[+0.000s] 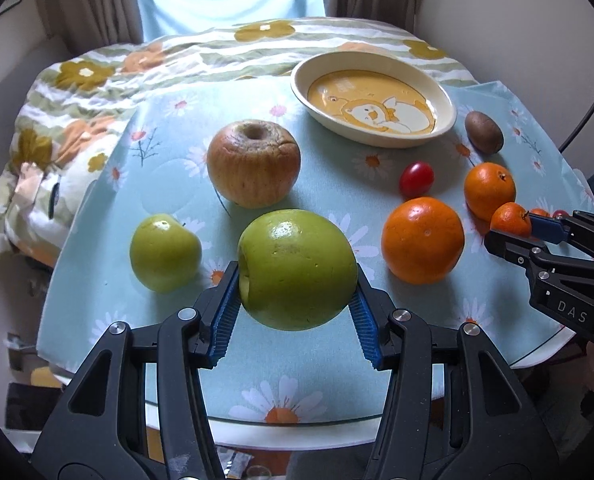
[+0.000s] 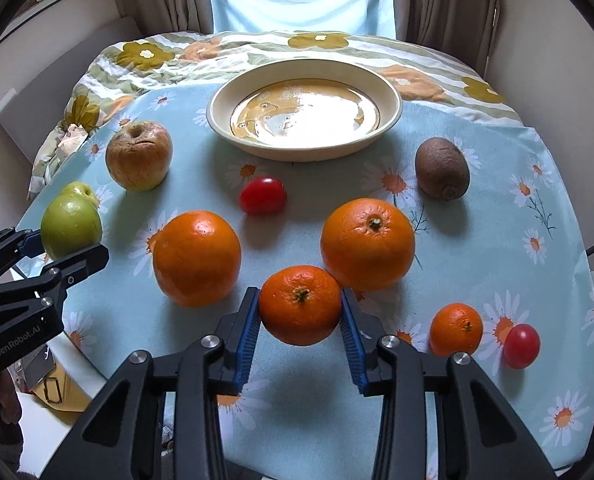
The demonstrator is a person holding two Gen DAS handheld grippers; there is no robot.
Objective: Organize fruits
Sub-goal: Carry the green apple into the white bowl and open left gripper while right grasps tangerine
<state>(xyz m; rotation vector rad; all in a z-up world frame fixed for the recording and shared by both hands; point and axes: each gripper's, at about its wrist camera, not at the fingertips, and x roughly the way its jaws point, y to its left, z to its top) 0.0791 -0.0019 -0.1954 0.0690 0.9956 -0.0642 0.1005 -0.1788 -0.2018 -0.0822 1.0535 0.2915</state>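
Observation:
My left gripper (image 1: 295,288) is shut on a large green apple (image 1: 297,268) and holds it above the table; it also shows in the right wrist view (image 2: 71,226). My right gripper (image 2: 301,320) is shut on a small mandarin (image 2: 300,304), lifted off the cloth; the mandarin also shows in the left wrist view (image 1: 511,219). On the table lie a small green apple (image 1: 164,253), a wrinkled red-yellow apple (image 1: 254,163), two oranges (image 2: 196,258) (image 2: 367,243), a kiwi (image 2: 441,168), cherry tomatoes (image 2: 262,195) (image 2: 521,346) and another small mandarin (image 2: 455,329).
A cream oval dish (image 2: 389,120) with a bear print stands at the back of the table. A daisy-print blue cloth (image 2: 497,240) covers the round table. A flowered quilt (image 1: 97,92) lies behind and to the left.

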